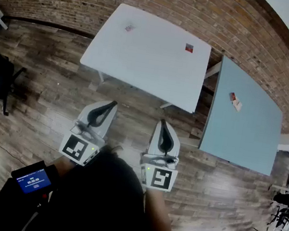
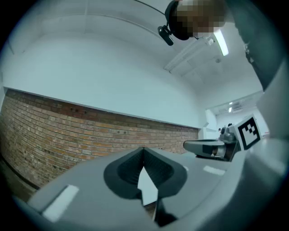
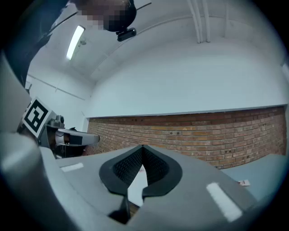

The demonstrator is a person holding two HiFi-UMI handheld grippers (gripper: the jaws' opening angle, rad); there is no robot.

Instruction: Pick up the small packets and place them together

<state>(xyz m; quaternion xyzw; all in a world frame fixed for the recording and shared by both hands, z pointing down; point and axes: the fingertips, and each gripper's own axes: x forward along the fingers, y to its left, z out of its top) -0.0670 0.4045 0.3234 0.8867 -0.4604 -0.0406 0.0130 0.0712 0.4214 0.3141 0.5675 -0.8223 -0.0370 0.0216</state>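
Left gripper (image 1: 114, 103), right gripper (image 1: 163, 123) — both closed, empty, level. Expect packets (image 1: 129, 27) on white table (image 1: 147, 64) light, thin, slippery; pinch one low by its edge, gently.

Two benches: a white bench (image 1: 142, 63) at twelve o'clock and a blue-grey bench (image 1: 250, 134) at two o'clock. Four small packets: a pale packet (image 1: 129, 27) and a red packet (image 1: 189, 48) on the white bench, and an orange packet (image 1: 233, 96) and a whitish packet (image 1: 237, 105) on the blue-grey bench. Two claws: the left claw (image 1: 113, 103) and the right claw (image 1: 163, 123).
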